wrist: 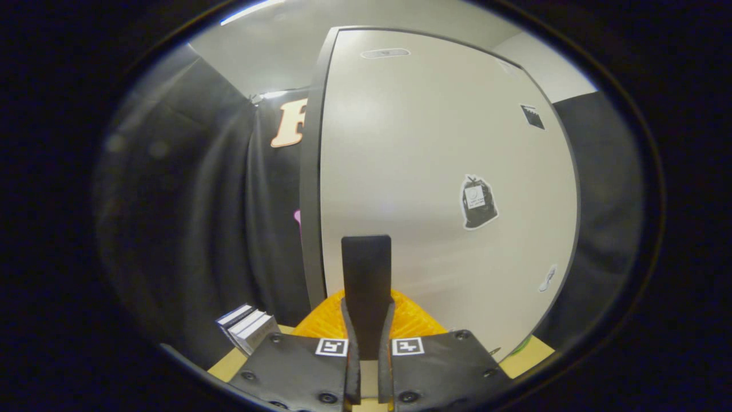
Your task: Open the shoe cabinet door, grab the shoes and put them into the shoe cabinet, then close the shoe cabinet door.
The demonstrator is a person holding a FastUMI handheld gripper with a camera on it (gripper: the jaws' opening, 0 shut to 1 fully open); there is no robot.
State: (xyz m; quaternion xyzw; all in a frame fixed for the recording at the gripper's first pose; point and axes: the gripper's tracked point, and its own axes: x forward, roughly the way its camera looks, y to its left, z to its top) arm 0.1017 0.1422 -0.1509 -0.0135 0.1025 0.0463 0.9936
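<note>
The shoe cabinet door [434, 171] fills most of what lies ahead, a pale flat panel with a dark edge strip down its left side; it appears to stand shut or nearly so, though the hinge side is hard to tell. On its right half sits a sticker of a black rubbish bag [478, 201], with a small dark square marker [532, 116] higher up and a faint oval mark [385, 53] near the top. The gripper [366, 320] is held close and square to the door, its fingers drawn nearly together on a dark upright tab — probably the door's handle [366, 280] — which suits either pulling the door open or pressing it shut; I cannot tell which. Just beyond the fingers, low against the door, lies an orange ribbed thing [412, 321], too hidden to name as a shoe. The light wooden floor [532, 355] shows at both sides, a small stack of white boxes [247, 327] near left, black curtain behind.
</note>
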